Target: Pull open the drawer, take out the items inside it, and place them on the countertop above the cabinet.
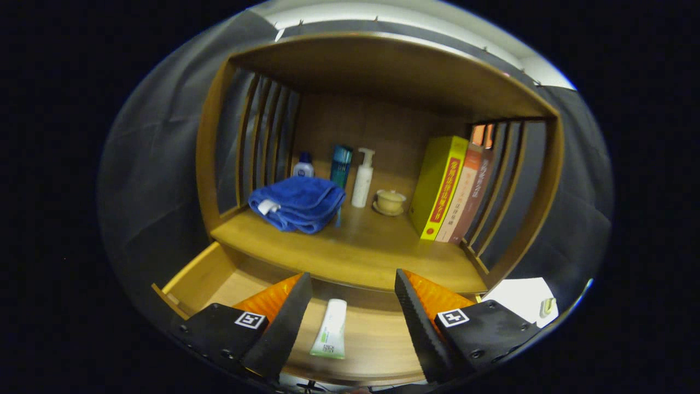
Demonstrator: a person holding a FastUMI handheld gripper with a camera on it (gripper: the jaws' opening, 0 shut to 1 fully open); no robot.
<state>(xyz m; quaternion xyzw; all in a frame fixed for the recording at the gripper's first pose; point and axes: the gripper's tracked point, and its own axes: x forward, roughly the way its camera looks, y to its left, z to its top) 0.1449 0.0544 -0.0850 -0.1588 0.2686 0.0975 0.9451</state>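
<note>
A: Gripper (353,284) is held wide apart, nothing clamped, fingers (284,323) hung over the pulled-open drawer (199,276).

B: Drawer contents?

A: One white-and-green tube (330,329) is seen lying flat on the drawer floor, between the fingers, untouched.

B: Countertop (350,251)?

A: Blue towel (298,203) is laid folded at its left; bottles (362,178), a lidded cup (390,201) and upright books (454,189) are ranged behind and right.

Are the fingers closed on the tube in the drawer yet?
No, the gripper is open, its fingers spread wide apart, and the white tube lies untouched on the floor of the open drawer between them.
</note>
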